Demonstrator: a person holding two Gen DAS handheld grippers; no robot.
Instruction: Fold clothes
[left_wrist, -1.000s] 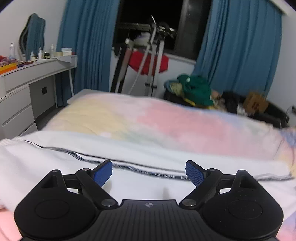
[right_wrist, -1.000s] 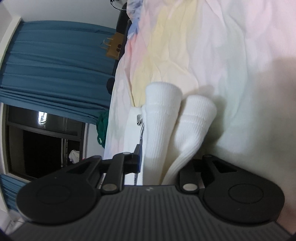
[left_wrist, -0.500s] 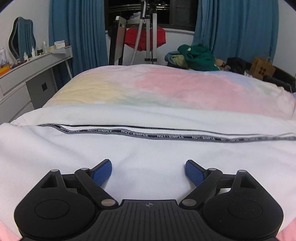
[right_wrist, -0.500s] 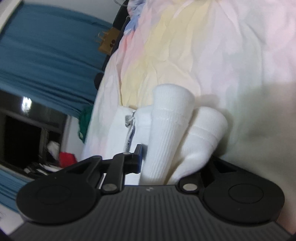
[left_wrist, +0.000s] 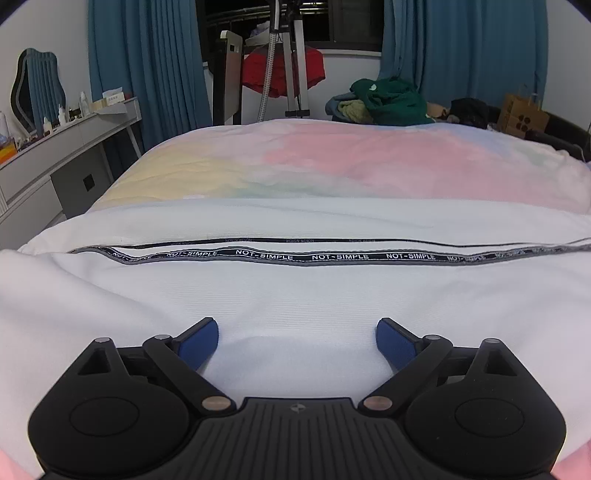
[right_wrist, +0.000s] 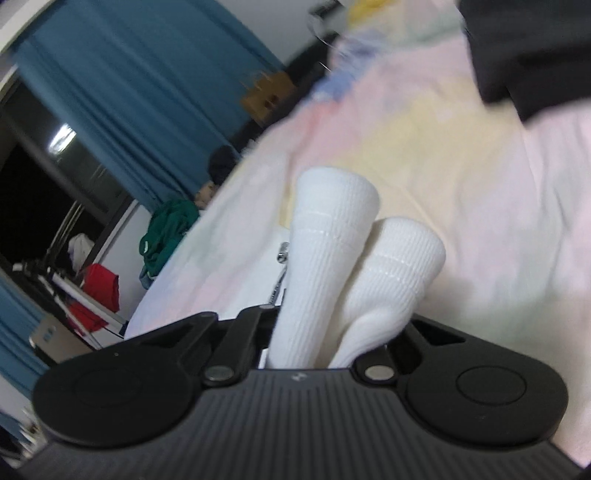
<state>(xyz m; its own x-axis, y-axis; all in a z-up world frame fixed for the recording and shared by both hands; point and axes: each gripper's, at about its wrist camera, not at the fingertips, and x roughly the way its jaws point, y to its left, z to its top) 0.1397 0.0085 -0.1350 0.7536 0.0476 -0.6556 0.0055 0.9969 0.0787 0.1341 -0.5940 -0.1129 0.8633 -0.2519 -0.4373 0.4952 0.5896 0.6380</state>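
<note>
A bed with a pastel bedspread (left_wrist: 332, 162) fills the middle of the room. Beyond its far edge hang blue curtains (left_wrist: 147, 62) on both sides of a dark window. A drying rack (left_wrist: 284, 66) carrying a red cloth (left_wrist: 314, 70) stands before the window. To the far right of it sits a heap of green clothes (left_wrist: 391, 99), then a brown paper bag (left_wrist: 521, 116). A grey desk (left_wrist: 55, 147) with small bottles and a mirror (left_wrist: 37, 88) runs along the left wall.

A white garment (left_wrist: 295, 295) lies spread across the near part of the bed, reaching from the left edge to the right. A black tape printed with lettering (left_wrist: 295, 255) runs along its length.

The left gripper (left_wrist: 297, 338) hovers low over the near part of the garment. Its jaws are spread wide and still opening, with only flat cloth beneath the blue pads (left_wrist: 199, 341); they pinch nothing.

The right gripper (right_wrist: 325, 347) is tilted, its view blurred. Its jaws are closing and nearly together, pinching two white ribbed cuffs (right_wrist: 332, 258) that stick out forward side by side over the bedspread. A dark cloth (right_wrist: 535, 48) lies at the far right corner of that view.
</note>
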